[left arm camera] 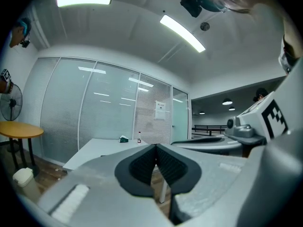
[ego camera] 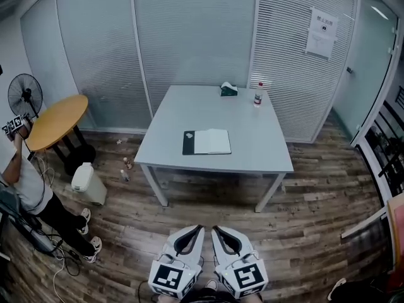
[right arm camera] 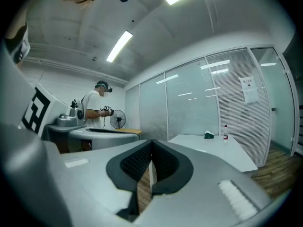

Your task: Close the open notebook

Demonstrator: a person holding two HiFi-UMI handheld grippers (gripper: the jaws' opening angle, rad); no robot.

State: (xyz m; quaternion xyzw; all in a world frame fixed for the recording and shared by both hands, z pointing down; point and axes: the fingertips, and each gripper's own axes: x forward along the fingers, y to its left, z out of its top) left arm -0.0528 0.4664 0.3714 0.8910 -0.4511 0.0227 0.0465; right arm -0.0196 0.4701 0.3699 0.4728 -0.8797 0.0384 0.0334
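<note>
The open notebook (ego camera: 207, 142) lies flat on the grey table (ego camera: 208, 109), with a black cover on its left and white pages on its right. Both grippers are held low at the bottom of the head view, well short of the table and above the wooden floor. My left gripper (ego camera: 199, 230) (left arm camera: 155, 146) has its jaws together with nothing between them. My right gripper (ego camera: 215, 230) (right arm camera: 151, 141) sits just beside it, its tips also touching and empty. In both gripper views the table (left arm camera: 102, 148) (right arm camera: 213, 148) shows far ahead.
A green tissue box (ego camera: 228, 89) and a small bottle (ego camera: 258, 95) stand at the table's far edge. A round wooden table (ego camera: 57, 122), a fan (ego camera: 25, 95), a white bin (ego camera: 86, 183) and a person (ego camera: 25, 182) are at the left. Glass walls close the room behind.
</note>
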